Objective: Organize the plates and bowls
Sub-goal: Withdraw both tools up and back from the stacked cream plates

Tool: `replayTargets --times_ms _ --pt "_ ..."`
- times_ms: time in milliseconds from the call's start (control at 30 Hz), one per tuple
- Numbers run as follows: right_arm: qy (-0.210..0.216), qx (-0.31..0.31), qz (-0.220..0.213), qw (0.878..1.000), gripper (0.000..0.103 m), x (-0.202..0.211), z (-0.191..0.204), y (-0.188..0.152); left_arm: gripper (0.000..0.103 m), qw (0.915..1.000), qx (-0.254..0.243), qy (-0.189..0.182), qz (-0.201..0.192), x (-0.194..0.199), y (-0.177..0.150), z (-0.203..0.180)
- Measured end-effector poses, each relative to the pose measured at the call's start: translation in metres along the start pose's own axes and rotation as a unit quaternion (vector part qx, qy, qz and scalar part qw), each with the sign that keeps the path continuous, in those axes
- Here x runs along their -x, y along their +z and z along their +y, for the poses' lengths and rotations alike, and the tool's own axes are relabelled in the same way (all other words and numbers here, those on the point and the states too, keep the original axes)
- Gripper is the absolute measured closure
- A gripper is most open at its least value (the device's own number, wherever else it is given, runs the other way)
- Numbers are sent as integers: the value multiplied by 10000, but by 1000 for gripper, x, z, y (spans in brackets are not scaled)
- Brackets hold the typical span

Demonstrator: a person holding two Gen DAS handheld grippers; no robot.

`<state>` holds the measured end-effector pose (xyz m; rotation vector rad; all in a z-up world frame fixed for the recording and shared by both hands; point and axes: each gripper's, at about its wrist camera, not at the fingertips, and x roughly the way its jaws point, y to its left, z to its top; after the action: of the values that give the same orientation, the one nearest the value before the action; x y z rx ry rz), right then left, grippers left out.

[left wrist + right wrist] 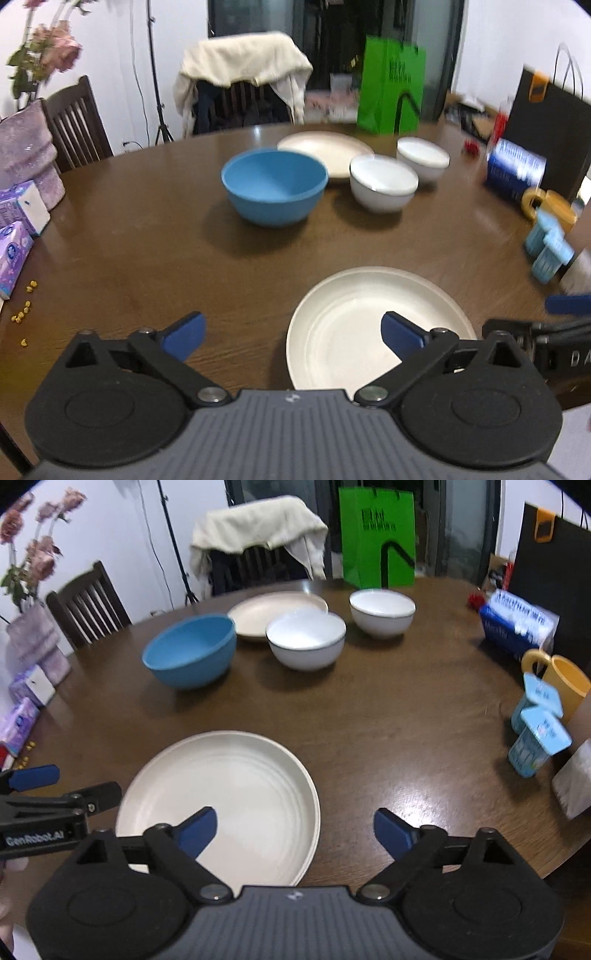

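Nearest us, we are holding the left gripper point(293, 338) and the right gripper point(294, 830) with jaws spread wide and empty above the near cream plate point(229, 794), which is lying flat on the wooden table point(388, 731). We are judging this the gap between placing and fetching. Farther back are sitting the blue bowl point(190, 651), a second cream plate point(266, 611) and two white bowls point(306, 640) point(381, 611). Next, we are probably needing to reach across and grip a rim.
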<state>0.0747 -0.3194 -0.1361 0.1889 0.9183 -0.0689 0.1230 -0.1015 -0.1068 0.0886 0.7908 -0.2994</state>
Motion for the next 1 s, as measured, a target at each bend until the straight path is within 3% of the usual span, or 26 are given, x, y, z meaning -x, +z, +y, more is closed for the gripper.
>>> replayTargets --times_ms 400,1000 --pt "276 75 -265 9992 0 61 0 -15 0 9988 420 -70 -247 55 -5 5" --pt "388 13 -541 9978 0 101 0 -26 0 9979 406 77 -506 106 -12 -3"
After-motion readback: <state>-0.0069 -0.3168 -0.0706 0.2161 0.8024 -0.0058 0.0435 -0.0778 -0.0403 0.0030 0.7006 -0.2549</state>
